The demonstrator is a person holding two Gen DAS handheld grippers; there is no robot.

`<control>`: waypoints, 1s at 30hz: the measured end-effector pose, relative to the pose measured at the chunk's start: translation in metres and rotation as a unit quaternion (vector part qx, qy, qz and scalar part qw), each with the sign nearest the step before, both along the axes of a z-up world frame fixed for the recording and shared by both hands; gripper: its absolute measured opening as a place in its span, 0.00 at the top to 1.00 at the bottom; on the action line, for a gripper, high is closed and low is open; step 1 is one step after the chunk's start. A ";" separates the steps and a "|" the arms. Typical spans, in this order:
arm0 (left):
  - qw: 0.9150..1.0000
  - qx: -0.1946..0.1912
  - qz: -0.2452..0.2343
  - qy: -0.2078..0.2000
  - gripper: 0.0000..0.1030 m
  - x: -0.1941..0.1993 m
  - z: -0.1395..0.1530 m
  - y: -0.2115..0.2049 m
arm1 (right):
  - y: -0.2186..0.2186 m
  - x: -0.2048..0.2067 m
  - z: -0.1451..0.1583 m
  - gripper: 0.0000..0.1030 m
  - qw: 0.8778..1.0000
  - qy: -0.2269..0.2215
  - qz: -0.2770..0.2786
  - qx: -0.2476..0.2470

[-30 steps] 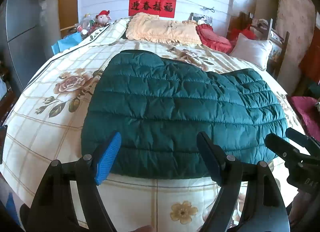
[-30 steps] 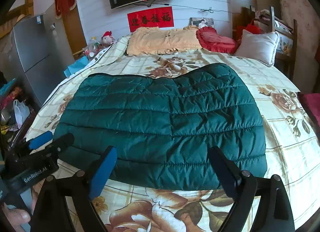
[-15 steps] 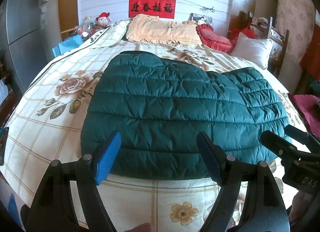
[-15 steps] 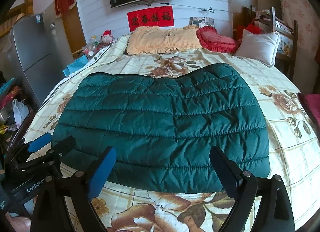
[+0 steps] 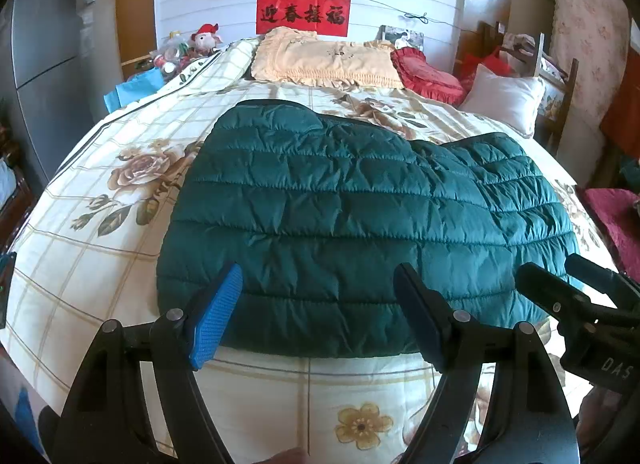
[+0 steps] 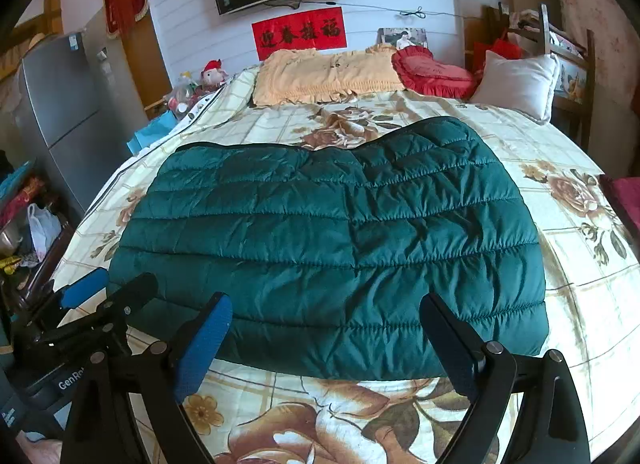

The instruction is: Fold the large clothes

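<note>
So basically nothing has changed over the last second: the green puffer jacket (image 5: 360, 224) sits in the same spot, same outline, and both tools hover where they were. To me that reads as a pause, with the fold either settled or waiting on the next pass. It already looks folded into a wide, squarish slab, no sleeves sticking out that I can see.

The jacket lies in the middle of the bed (image 5: 80, 264), near edge close to the foot. It's quilted in horizontal channels, slightly shiny shell, puffy and crinkled, so I'd guess it springs back and slides a bit when pinched.

The left gripper (image 5: 316, 312) hovers just off the jacket's near edge, jaws wide, nothing between them. The right gripper (image 6: 326, 340) is the same, over the near edge further right, jaws wide and empty.

Beyond the jacket: a floral, grid-patterned bedspread, then a frilly peach pillow (image 5: 324, 60), a red heart-shaped cushion (image 5: 428, 72) and a white pillow (image 5: 504, 100) further back.
</note>
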State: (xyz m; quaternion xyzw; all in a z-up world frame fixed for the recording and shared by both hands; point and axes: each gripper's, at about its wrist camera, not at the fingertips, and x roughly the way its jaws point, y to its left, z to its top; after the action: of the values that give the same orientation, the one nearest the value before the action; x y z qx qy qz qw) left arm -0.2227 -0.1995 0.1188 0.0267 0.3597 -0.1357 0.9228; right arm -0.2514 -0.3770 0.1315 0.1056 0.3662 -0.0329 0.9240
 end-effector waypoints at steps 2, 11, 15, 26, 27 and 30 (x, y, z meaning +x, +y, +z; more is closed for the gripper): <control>1.000 0.000 0.000 0.000 0.24 0.000 0.000 0.000 | 0.000 0.000 0.001 0.09 1.000 -0.001 0.000 -0.002; 1.000 0.000 -0.001 -0.001 0.24 -0.001 0.000 -0.002 | -0.002 0.000 -0.001 0.09 1.000 0.003 0.000 0.001; 1.000 0.000 -0.002 -0.001 0.24 -0.001 0.000 -0.002 | -0.004 0.000 -0.001 0.09 1.000 0.002 -0.002 0.006; 1.000 0.002 -0.002 -0.001 0.24 -0.002 0.000 -0.004 | -0.004 0.000 -0.003 0.09 1.000 0.003 -0.001 0.008; 1.000 0.002 -0.002 -0.002 0.24 -0.002 0.000 -0.004 | -0.004 0.000 -0.004 0.09 1.000 0.004 -0.001 0.008; 1.000 0.003 -0.001 -0.004 0.24 -0.002 0.000 -0.006 | -0.004 0.000 -0.004 0.09 1.000 0.004 -0.001 0.008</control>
State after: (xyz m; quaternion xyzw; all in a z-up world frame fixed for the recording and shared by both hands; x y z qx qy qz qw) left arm -0.2250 -0.2052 0.1191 0.0305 0.3567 -0.1358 0.9238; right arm -0.2510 -0.3810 0.1280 0.1135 0.3695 -0.0315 0.9217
